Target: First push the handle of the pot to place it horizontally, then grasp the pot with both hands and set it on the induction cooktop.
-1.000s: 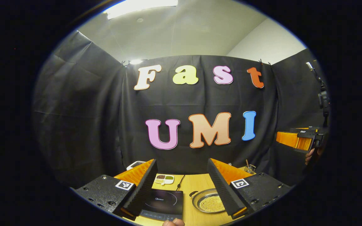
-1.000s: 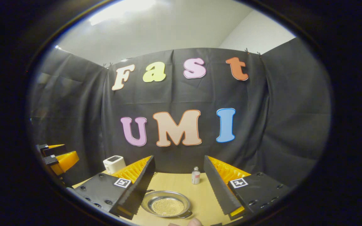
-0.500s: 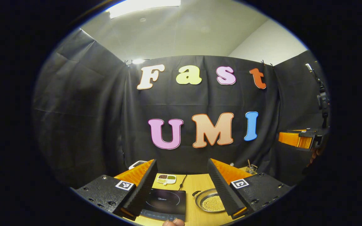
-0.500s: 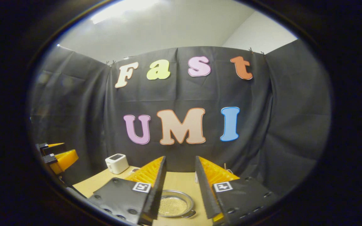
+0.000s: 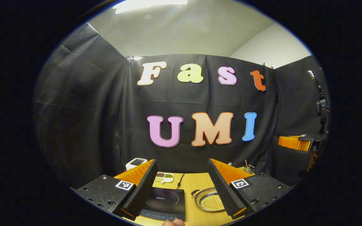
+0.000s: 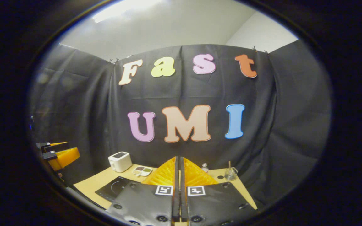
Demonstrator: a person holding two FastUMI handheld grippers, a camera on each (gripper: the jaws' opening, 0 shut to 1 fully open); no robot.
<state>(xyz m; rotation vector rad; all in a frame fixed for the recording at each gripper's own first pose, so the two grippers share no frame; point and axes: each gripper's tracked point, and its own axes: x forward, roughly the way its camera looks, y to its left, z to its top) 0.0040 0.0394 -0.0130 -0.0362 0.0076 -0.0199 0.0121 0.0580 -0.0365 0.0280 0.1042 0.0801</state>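
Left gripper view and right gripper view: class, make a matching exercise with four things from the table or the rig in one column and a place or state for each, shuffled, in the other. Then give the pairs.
Things
1. pot
2. induction cooktop
3. right gripper
4. left gripper

Places or states
A. fingers closed together, nothing between them
B. fingers spread wide apart
C. flat black slab on the table, nothing on it
D. on the wooden table beside the cooktop, holding small pale beads

Pairs: 1-D, 2-C, 3-A, 4-B
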